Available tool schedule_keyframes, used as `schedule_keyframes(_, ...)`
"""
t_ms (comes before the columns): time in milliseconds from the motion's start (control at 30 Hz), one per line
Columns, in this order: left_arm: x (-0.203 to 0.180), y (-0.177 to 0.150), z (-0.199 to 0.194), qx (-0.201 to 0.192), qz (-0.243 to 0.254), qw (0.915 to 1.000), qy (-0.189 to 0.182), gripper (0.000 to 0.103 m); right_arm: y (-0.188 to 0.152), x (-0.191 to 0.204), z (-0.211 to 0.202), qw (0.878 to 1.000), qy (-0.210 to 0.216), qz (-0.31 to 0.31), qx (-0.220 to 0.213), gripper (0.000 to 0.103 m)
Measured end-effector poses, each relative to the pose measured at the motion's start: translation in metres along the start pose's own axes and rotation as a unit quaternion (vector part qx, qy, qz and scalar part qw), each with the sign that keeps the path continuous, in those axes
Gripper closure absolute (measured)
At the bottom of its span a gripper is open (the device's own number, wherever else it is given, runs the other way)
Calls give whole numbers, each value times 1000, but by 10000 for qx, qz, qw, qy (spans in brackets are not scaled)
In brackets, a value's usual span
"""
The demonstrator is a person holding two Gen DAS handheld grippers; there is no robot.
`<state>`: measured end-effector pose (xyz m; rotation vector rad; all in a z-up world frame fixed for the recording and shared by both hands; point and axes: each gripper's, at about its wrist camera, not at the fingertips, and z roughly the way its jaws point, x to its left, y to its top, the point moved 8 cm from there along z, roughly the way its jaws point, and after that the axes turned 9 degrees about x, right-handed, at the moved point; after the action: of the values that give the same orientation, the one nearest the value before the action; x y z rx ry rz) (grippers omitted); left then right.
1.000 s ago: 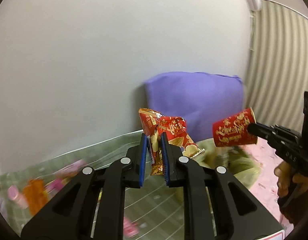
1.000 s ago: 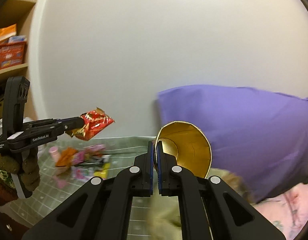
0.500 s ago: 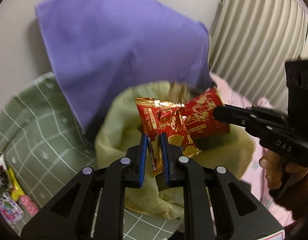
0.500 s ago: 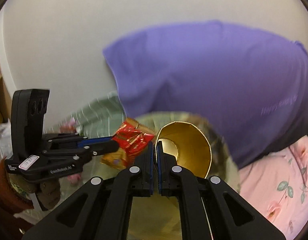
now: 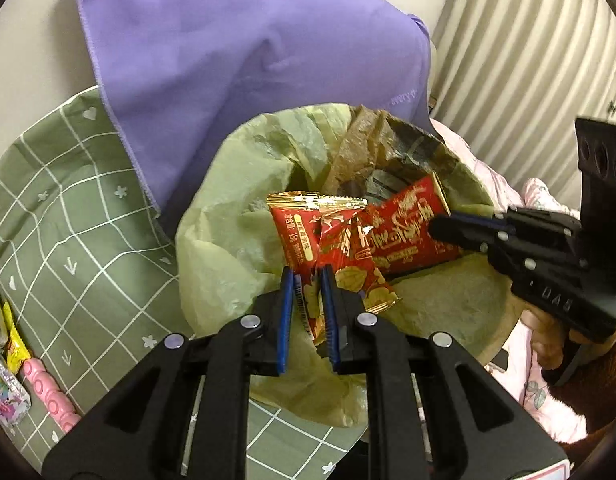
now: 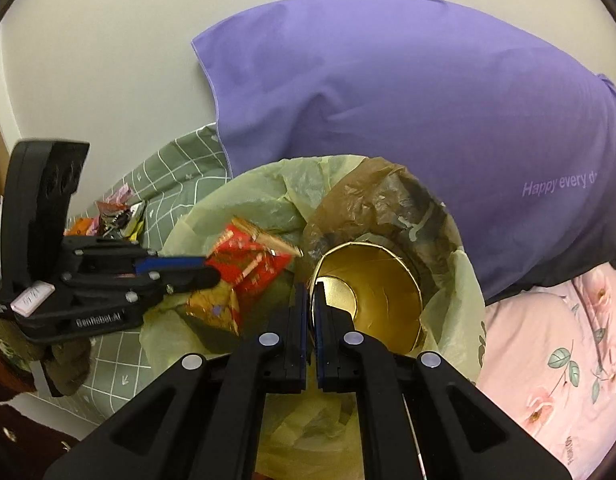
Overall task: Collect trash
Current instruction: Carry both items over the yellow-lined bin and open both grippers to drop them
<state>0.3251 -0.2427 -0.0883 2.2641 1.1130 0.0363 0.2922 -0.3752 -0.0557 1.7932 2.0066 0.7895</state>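
1. Green checked cloth (image 5: 79, 240) is spread over the surface at the left, and a pink flowered cover (image 6: 556, 360) lies at the right; a plain pale wall is seen behind both.
2. A purple pillow (image 5: 235, 56) is propped against the wall, just behind a bin lined with a yellow-green bag (image 5: 235, 240).
3. A crumpled brown bag (image 6: 372, 208) is seen inside the liner at its far side.
4. The left gripper (image 5: 308, 312) is held over the near left edge of the bin, angled downward.
5. Its blue-padded fingers (image 5: 285, 312) are nearly closed, and red snack packets (image 5: 332, 256) are pinched between them above the bin's opening.
6. The right gripper (image 6: 311, 316) is angled down over the bin from the right side.
7. Its jaws are pressed together on the rim of a red paper cup (image 5: 408, 228), whose gold inside (image 6: 380, 288) faces the right wrist camera.
8. Cup and packets are held side by side over the liner, close together; whether they touch cannot be told.
9. More wrappers (image 5: 7, 360) and a pink object (image 5: 47, 392) lie on the checked cloth at the near left, well apart from the bin.
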Motion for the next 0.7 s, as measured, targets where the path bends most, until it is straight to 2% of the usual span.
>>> schedule_keyframes(100, 2, 0, -8, -29, -96, 9999, -88, 88, -3, 0, -2, 9999, -58, 106, -69, 98)
schedule_keyframes(233, 8, 3, -20, -144, -169, 9995, -213, 67, -3, 0, -7, 9993, -303, 77, -208, 96)
schedule_keyframes(333, 5, 10, -29, -254, -169, 9993, -225, 63, 2, 2, -15, 9983, -425, 67, -383, 91)
schedule_keyframes(433, 5, 10, -45, -479, -204, 9986, -100, 60, 7, 3, -22, 9977, -431, 171, -499, 76)
schedule_keyframes(467, 8, 8, -53, -584, -234, 9980, -39, 59, 8, 4, -24, 9975, -433, 200, -528, 74)
schedule_keyframes(600, 26, -8, -82, -900, -477, 9945, 227, 58, 18, 18, -32, 9964, -402, 242, -712, 74)
schedule_keyframes(700, 55, -31, -108, -1110, -804, 9884, 662, 55, 25, 39, -35, 9960, -312, 170, -820, 74)
